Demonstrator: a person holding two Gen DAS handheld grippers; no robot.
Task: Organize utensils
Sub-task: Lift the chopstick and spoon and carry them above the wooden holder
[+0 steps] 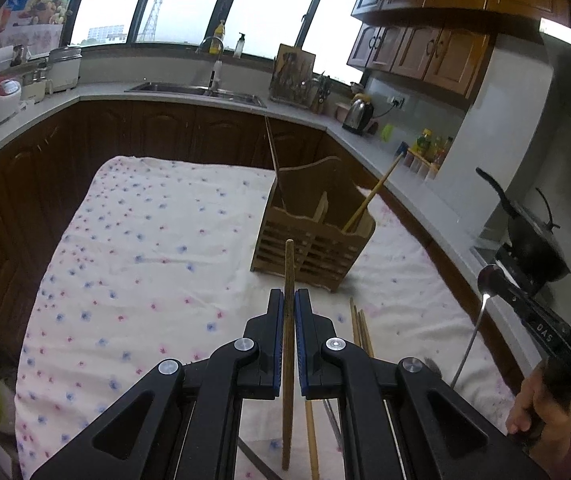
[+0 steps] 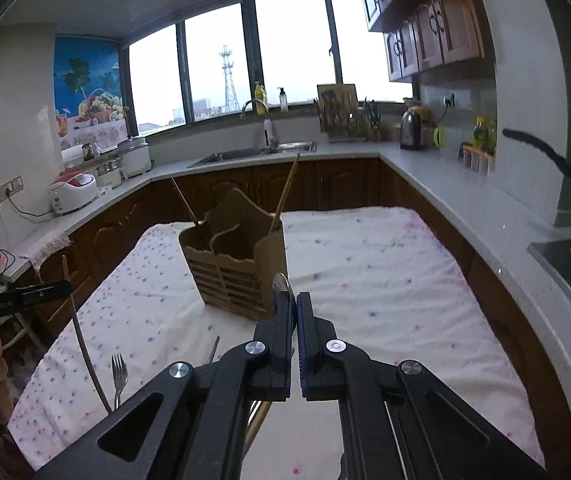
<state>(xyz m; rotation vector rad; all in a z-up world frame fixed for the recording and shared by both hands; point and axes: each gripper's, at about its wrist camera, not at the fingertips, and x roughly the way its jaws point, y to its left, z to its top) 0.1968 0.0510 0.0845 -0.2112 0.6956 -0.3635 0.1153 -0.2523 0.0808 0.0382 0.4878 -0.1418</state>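
Two black handheld grippers with blue-lined fingers

The left gripper [image 1: 289,312] and right gripper [image 2: 296,314] are each showing matte black angular link arms with triangular cut-outs, round silver screws [image 1: 244,345] at the pivots, and blue pads [image 1: 300,344] lining the inner faces of the flat black fingers. Seen from the left wrist, the right gripper's finger is bearing pale lettering, and a bare hand [image 1: 541,404] is wrapping its handle.

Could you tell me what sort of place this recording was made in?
Most likely a home kitchen: a sink with a tap under the windows, wooden cupboards on the wall, and a kettle on the counter.
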